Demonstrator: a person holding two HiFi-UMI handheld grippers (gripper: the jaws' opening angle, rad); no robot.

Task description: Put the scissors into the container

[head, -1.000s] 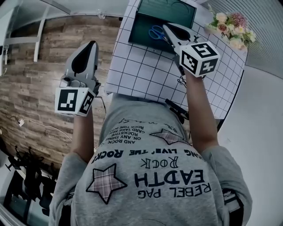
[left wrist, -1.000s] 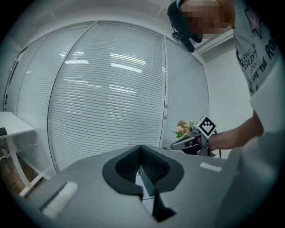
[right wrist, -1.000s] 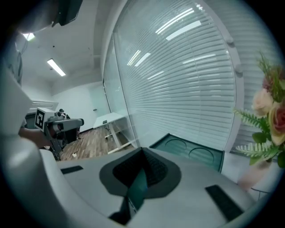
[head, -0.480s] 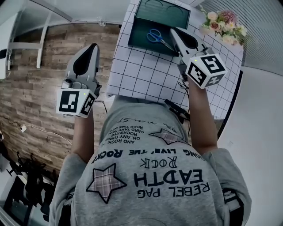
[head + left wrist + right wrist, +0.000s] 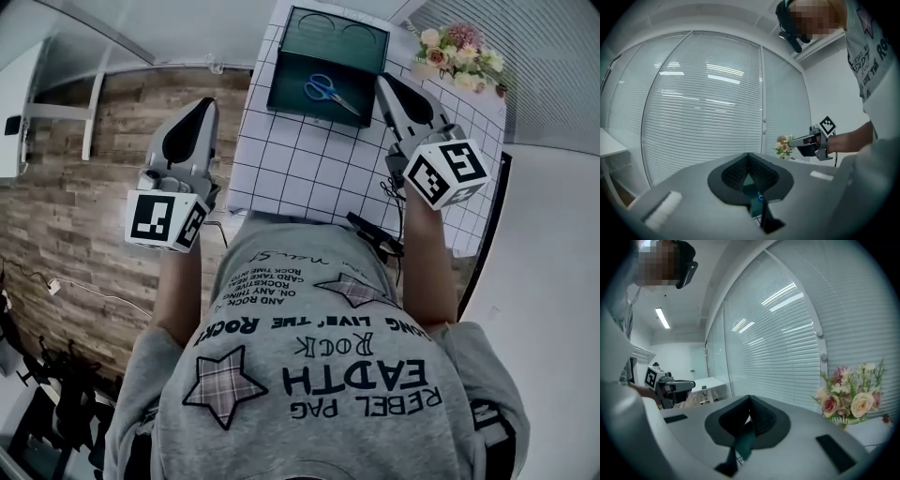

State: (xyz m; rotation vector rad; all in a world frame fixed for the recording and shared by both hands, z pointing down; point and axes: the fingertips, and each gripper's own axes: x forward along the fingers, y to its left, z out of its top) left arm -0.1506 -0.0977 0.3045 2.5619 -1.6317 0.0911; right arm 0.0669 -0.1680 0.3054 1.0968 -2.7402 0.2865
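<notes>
The scissors (image 5: 328, 89), blue-handled, lie flat inside the dark green container (image 5: 361, 45) at the far end of the table. My right gripper (image 5: 384, 81) is shut and holds nothing; it hovers just right of the container's near right corner. My left gripper (image 5: 203, 103) is shut too, also with nothing in it, and hangs over the floor left of the table edge. In the left gripper view, below the closed tips (image 5: 749, 155), a bit of the container and a blue handle (image 5: 760, 197) show. Green shows under the closed tips (image 5: 750, 398) in the right gripper view.
The table has a white cloth with a black grid (image 5: 309, 159). A bunch of flowers (image 5: 459, 54) stands at its far right corner. A black cable (image 5: 375, 234) hangs at the near edge. Wooden floor (image 5: 75, 187) lies to the left; window blinds stand beyond the table.
My right gripper has drawn back from over the container toward the right and nearer to the person. The scissors stay lying in the container. The left gripper has barely moved.
</notes>
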